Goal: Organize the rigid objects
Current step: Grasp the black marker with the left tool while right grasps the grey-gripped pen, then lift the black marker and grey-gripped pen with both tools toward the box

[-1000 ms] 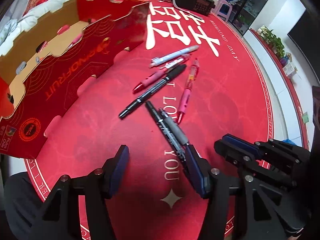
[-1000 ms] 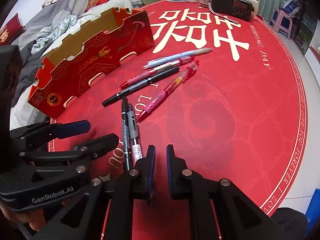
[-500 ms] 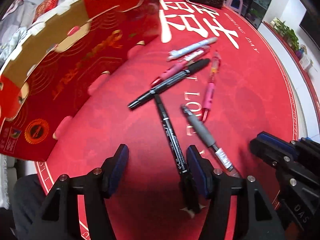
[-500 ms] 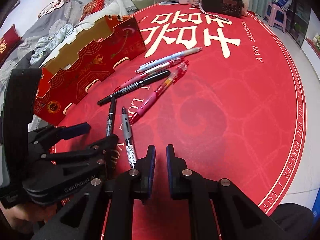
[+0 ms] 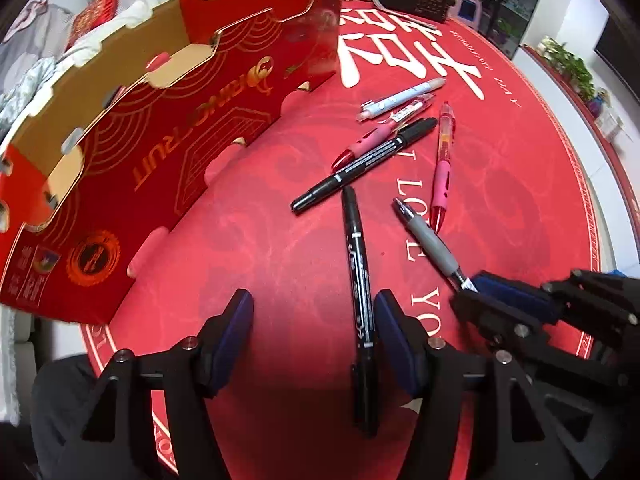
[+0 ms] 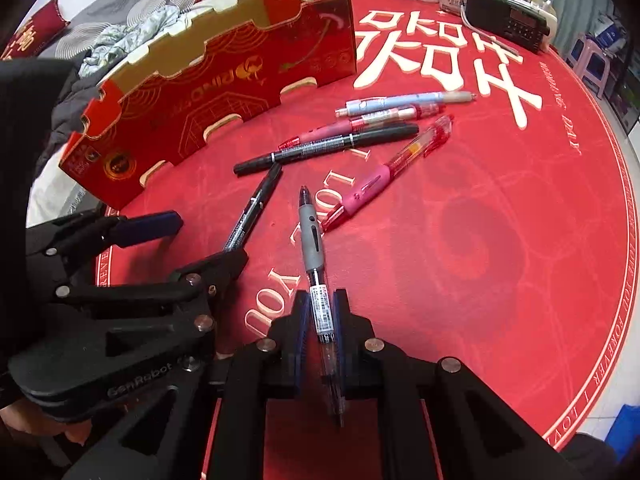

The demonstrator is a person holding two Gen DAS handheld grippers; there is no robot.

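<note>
Two pens engaged: grey pen [image 6: 313,240] clamped lengthwise in right claw [image 6: 320,322]; black marker [image 5: 357,264] lengthwise beside box [image 5: 168,136], between spread left claw [image 5: 312,332] fingers.

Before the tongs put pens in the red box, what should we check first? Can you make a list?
1. Right tongs shut on the grey-grip pen: ok.
2. Left tongs gripping the black marker: not ok, open, marker lies between the fingers.
3. Red box open on top: ok.
4. Room inside the box: cannot tell, its floor is hidden.
5. Other four pens lying clear of both tongs: ok.
</note>
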